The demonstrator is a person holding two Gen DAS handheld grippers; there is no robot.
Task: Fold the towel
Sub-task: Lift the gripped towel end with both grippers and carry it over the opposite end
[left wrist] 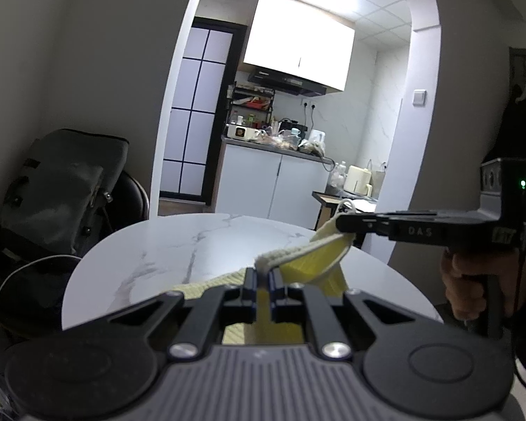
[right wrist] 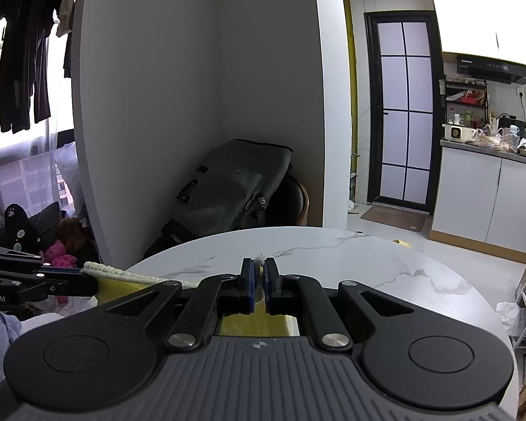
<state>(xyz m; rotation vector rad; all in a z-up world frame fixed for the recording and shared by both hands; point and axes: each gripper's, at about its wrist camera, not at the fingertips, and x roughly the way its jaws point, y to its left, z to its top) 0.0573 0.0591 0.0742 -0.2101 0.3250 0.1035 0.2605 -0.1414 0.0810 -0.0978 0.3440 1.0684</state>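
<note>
A yellow towel (left wrist: pixel 319 263) with a cream looped edge hangs stretched above the round white marble table (left wrist: pixel 178 245). My left gripper (left wrist: pixel 261 275) is shut on one end of that edge. The right gripper (left wrist: pixel 345 226), held by a hand at the right, is shut on the other end, a bit higher and farther off. In the right wrist view my right gripper (right wrist: pixel 258 268) pinches the yellow towel (right wrist: pixel 122 282) between its blue pads, and the left gripper (right wrist: pixel 84 275) grips the cream edge at the left. The rest of the towel lies below the grippers, mostly hidden.
A dark grey bag (left wrist: pixel 62 189) sits on a chair behind the table's left side. An arched opening leads to a kitchen with a cluttered counter (left wrist: pixel 277 142). A white cable (left wrist: pixel 20 273) trails at the left. Clothes (right wrist: pixel 20 42) hang by a window.
</note>
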